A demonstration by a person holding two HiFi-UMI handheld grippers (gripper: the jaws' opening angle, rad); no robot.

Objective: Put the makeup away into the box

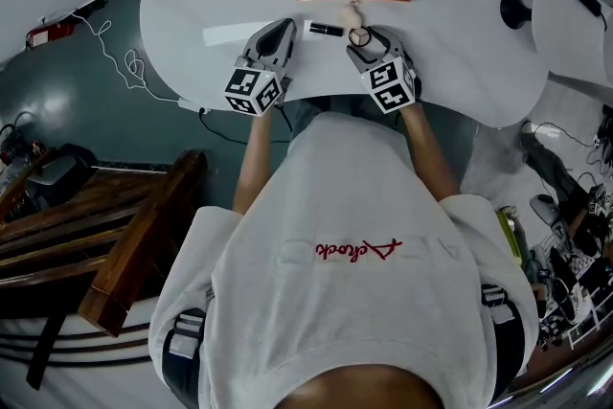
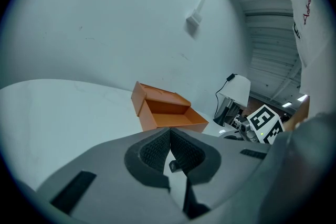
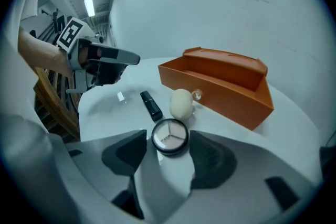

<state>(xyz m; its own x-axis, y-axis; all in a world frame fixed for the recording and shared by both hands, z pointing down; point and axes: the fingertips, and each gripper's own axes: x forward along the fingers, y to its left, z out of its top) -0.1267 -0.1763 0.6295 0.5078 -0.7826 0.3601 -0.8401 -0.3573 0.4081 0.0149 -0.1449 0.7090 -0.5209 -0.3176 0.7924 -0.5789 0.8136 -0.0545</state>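
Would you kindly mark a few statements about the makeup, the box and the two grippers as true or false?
1. The orange rectangular box stands open. True.
2. The round black-rimmed compact lies inside the box. False: it lies on the white table, at the tips of the right gripper.
3. The right gripper's jaws are pressed together. False: they stand apart.
4. The beige egg-shaped sponge lies between the black tube and the box. True.
5. The left gripper has its jaws together. True.
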